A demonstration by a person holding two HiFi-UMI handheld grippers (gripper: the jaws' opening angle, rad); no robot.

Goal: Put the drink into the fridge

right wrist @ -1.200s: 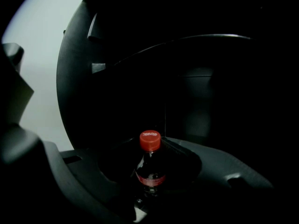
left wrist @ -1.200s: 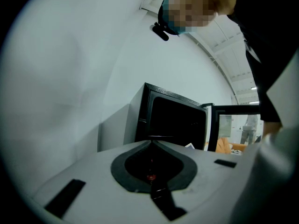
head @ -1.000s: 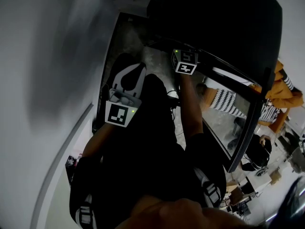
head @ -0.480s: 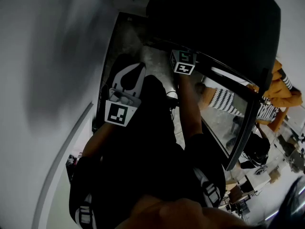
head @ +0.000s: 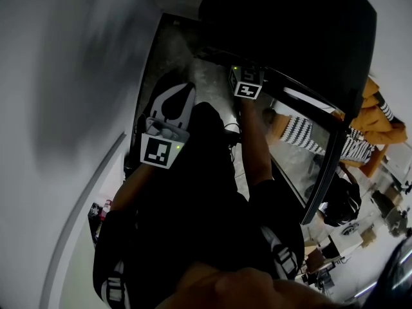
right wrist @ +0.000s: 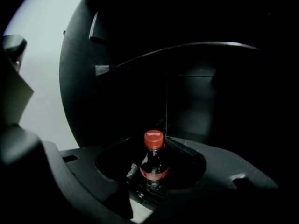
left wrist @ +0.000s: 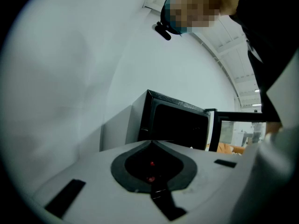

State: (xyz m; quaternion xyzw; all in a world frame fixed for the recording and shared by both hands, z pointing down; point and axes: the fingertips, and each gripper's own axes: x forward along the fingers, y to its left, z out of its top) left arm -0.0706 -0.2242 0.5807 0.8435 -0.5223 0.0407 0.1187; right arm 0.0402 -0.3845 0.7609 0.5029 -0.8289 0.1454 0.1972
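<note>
The fridge (head: 290,31) is a low black cabinet, and its glass door (head: 325,172) is swung wide open to the fridge's right in the head view. The compartment behind the door is dark. In the right gripper view, a thin shelf (right wrist: 196,44) crosses the upper part of the fridge interior, carried on small brackets on the fridge's left wall. Nothing can be made out on this shelf.

Below the shelf, inside the fridge, the drink bottle (right wrist: 153,164) stands upright. It is a small bottle of dark liquid with a red cap (right wrist: 153,139) and a red label. Its base is hidden behind the gripper, so what it stands on inside the fridge cannot be seen.

The right gripper (right wrist: 158,148) reaches into the fridge opening. Its jaws have just been opening and are spread wide. The bottle stands in the hollow between them with a dark gap on either side, so they are not pressing on it.

The left gripper (left wrist: 152,143) is outside the fridge, off to its left and well apart from the opening, beside the white wall (head: 64,108). Its jaw tips meet around an empty hollow, and it holds nothing.
</note>
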